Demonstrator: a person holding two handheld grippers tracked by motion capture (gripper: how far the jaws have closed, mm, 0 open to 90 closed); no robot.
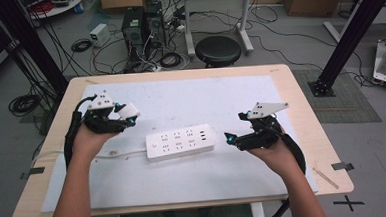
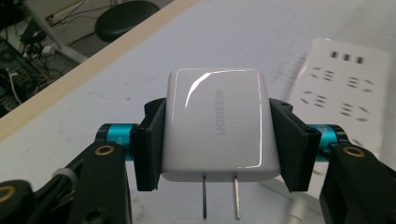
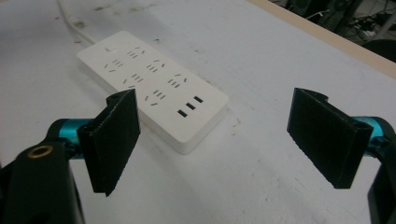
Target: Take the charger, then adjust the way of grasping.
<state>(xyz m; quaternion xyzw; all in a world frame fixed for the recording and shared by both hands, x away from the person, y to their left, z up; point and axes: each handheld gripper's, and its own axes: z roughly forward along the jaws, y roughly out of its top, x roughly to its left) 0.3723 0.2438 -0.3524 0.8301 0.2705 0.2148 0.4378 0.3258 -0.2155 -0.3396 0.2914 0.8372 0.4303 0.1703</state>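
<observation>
In the left gripper view, the left gripper (image 2: 217,140) has its two black pads (image 2: 148,144) pressed flat against the two sides of a white charger (image 2: 215,126) — a squarish, glossy block with grey lettering on its face. The charger sits squarely between the pads, its two metal prongs (image 2: 220,196) sticking out of its near edge, back toward the gripper's body. It hangs clear of the white table sheet (image 2: 93,116) below. Beyond the fingers on one side lies the white power strip (image 2: 345,88), flat on the sheet, apart from the charger.

In the right gripper view, the right gripper (image 3: 219,140) has its pads (image 3: 114,140) standing wide apart with nothing between them — only the bare sheet shows in the gap. The power strip (image 3: 154,88) lies just ahead of the nearer pad, its rows of sockets facing up and its cord running off from the far end.

From the high view, the left gripper (image 1: 126,116) is held above the left part of the table (image 1: 290,83), with the charger (image 1: 129,111) at its tips, up and to the left of the power strip (image 1: 180,142). The right gripper (image 1: 231,137) points at the strip's right end from just beside it, not touching. The strip lies between the two sets of fingertips, near the middle of the sheet. Past the table's far edge stands a round black stool (image 1: 218,49) on a floor strewn with cables.
</observation>
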